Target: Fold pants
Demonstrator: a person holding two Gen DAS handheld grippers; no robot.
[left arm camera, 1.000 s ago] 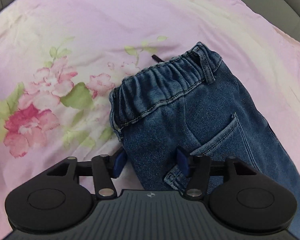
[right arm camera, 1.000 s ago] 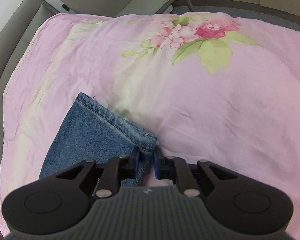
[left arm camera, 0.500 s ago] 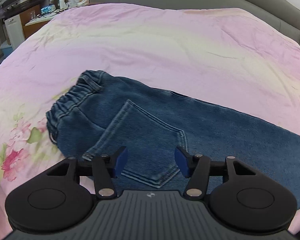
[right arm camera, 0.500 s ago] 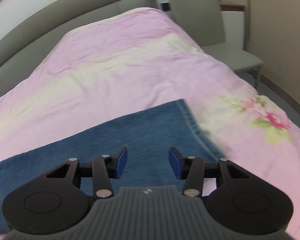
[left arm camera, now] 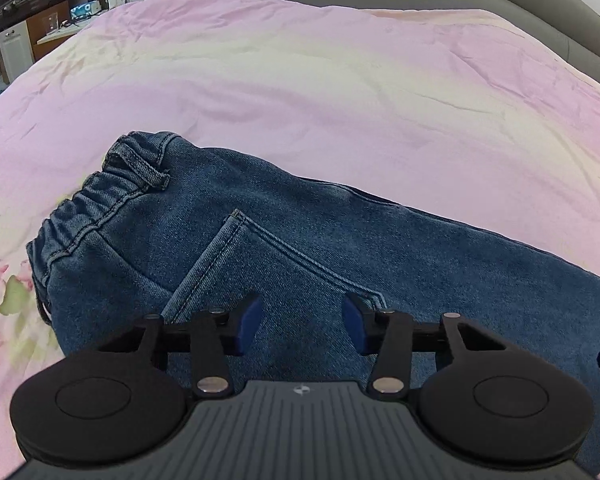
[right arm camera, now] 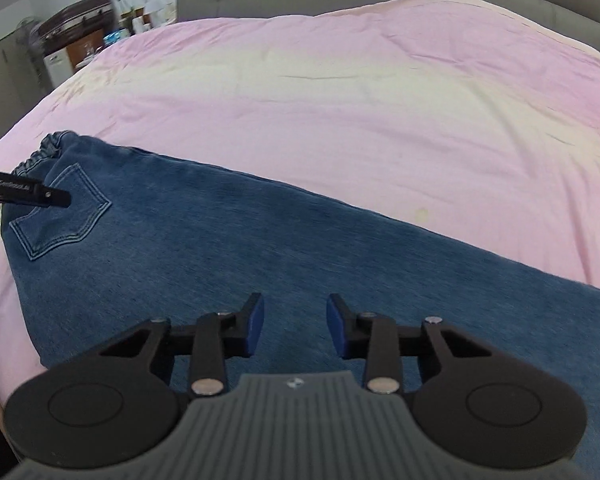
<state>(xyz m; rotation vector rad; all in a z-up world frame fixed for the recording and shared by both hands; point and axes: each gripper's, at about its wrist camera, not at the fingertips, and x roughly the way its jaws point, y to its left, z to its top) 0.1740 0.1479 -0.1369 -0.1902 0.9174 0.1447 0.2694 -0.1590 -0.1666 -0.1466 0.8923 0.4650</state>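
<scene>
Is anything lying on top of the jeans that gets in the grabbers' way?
Nothing visible does. The jeans lie bare on the pink bedspread, and both hand-held grippers, left and right, hang right over the denim, jaws closing on nothing.

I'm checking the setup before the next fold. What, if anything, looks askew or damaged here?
Nothing stands out. The jeans lie flat and folded lengthwise on the pink bedspread, with no tears showing; only the bedspread is lightly creased.
</scene>
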